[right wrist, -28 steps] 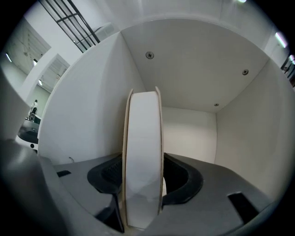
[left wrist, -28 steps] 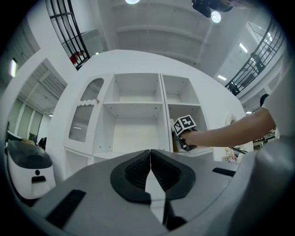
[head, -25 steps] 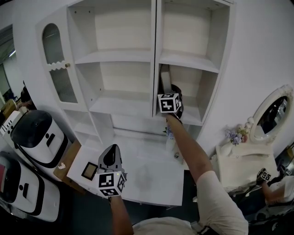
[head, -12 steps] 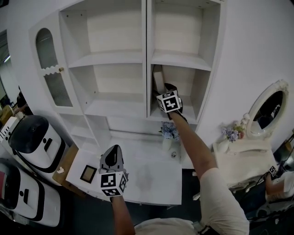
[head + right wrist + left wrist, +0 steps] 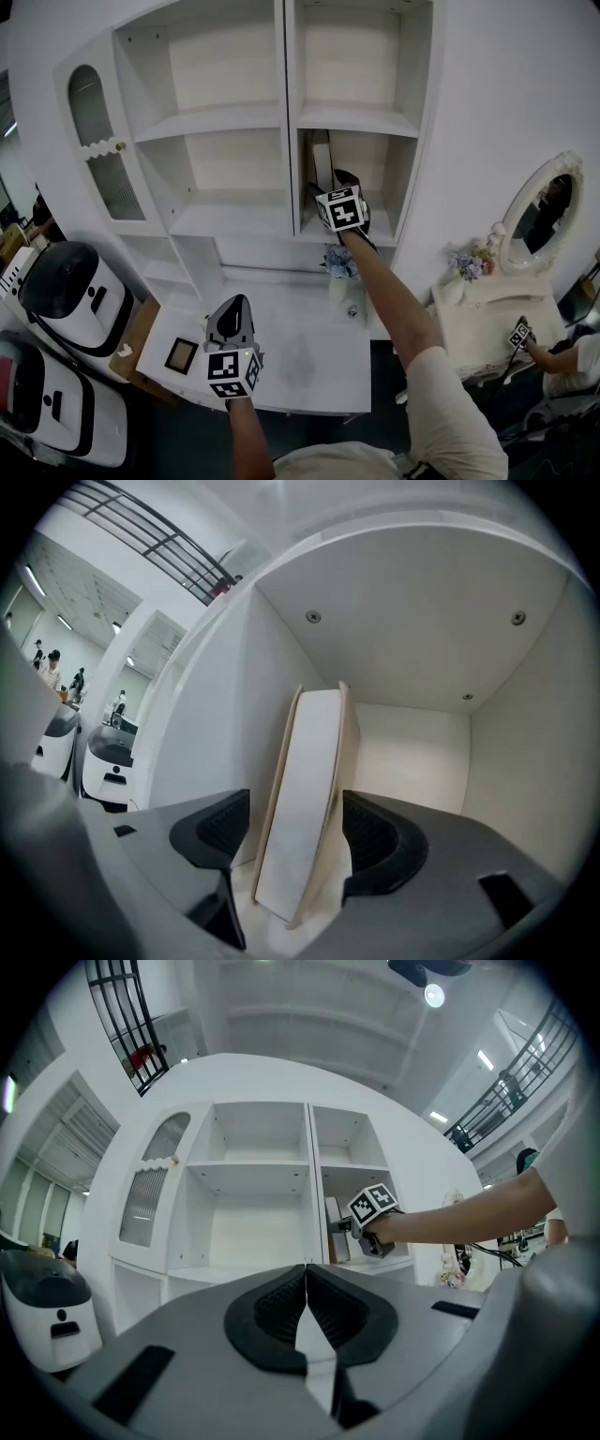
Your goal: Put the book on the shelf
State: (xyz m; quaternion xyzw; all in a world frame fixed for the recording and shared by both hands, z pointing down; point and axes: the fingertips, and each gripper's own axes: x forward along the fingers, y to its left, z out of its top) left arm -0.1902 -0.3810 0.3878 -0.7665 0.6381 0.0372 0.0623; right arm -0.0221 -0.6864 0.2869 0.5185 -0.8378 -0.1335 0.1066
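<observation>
Right arm outstretched, the right gripper [image 5: 292,834] had just opened its jaws around the book [image 5: 305,789]; the left gripper [image 5: 307,1309] hung low, jaws together.

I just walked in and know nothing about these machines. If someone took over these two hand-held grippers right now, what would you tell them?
Left gripper: jaws shut, empty, held over the white desk.
Right gripper: reaching into the shelf, right column, second compartment from the top. Its jaws have just been opening and stand open, with the book between them but not pressed.
Book: standing on edge on the shelf board, tilted, near the compartment's left wall.
Done: book placed and let go.
Left: draw the right gripper straight back, probably gently, so it does not tip the book.
</observation>
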